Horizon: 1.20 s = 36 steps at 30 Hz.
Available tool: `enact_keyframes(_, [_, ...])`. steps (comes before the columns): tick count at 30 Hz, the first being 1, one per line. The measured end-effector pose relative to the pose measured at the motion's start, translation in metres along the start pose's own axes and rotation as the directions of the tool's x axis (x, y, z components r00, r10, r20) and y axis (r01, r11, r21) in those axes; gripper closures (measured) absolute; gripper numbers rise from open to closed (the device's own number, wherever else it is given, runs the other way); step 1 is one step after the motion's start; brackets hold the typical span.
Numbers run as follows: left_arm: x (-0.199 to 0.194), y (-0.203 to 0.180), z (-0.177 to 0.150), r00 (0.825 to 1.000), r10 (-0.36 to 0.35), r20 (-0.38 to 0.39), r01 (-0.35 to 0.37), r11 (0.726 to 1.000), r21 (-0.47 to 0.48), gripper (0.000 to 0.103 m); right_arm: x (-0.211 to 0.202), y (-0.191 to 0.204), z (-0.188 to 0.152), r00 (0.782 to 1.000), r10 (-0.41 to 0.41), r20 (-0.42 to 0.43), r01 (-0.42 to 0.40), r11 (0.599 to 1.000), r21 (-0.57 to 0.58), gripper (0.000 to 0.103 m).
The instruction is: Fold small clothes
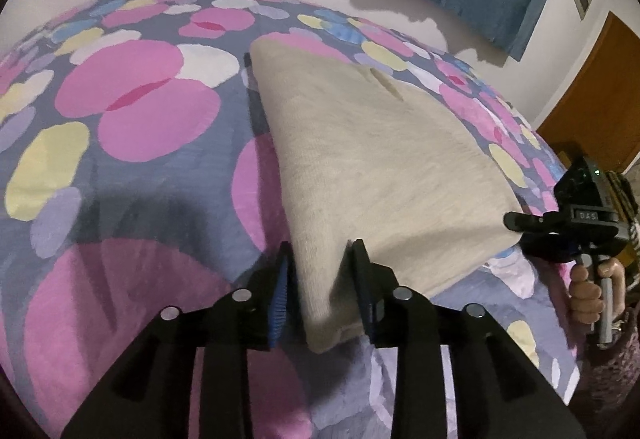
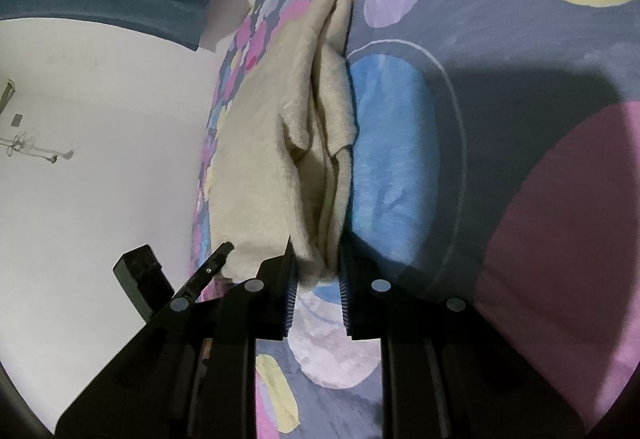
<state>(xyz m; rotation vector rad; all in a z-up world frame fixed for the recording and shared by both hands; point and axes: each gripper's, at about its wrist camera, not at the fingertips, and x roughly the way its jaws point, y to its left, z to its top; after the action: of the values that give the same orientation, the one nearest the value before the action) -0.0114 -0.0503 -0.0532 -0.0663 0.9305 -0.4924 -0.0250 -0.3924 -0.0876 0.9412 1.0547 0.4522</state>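
Left gripper [image 1: 320,259] angled downward, jaws slightly apart – right gripper [image 2: 316,271] nearly closed, hand [image 1: 588,289] clutching its handle.

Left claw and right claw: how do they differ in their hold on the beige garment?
The left claw stands wider, its pads clear of the beige garment; the right claw is narrow, pinching the stacked edge. The left straddles a corner, the right a layered side. Both share blue ribbed pads and meet the same garment.

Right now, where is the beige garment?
The beige garment lies folded on the spotted blanket, centre-right in the left wrist view, its near corners between the left tongs and right tongs.
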Motion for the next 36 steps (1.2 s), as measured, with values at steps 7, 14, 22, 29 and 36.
enact_keyframes(7, [-0.01,-0.003,-0.007,0.997,0.07,0.028,-0.07,0.998,0.0,0.053,-0.015,-0.004,-0.008,0.998,-0.045,0.045,0.045,0.999,0.003,0.077])
enact_keyframes(14, [-0.022,-0.009,-0.015,0.988,0.141,0.061,-0.141,0.99,0.002,0.035,-0.018,0.021,-0.022,0.976,-0.178,0.125,0.188,0.98,-0.072,0.049])
enact_keyframes(22, [-0.035,-0.019,-0.024,0.969,0.225,0.105,-0.227,0.974,0.013,0.025,-0.003,0.059,-0.05,0.895,-0.37,0.249,0.421,0.885,-0.198,0.03])
enact_keyframes(29, [-0.046,-0.022,-0.027,0.948,0.279,0.15,-0.285,0.958,0.016,0.019,0.004,0.085,-0.069,0.822,-0.448,0.352,0.554,0.774,-0.307,0.019])
enact_keyframes(36, [-0.05,-0.021,-0.026,0.931,0.324,0.167,-0.328,0.945,-0.008,0.017,0.006,0.093,-0.077,0.792,-0.465,0.394,0.597,0.726,-0.342,0.015])
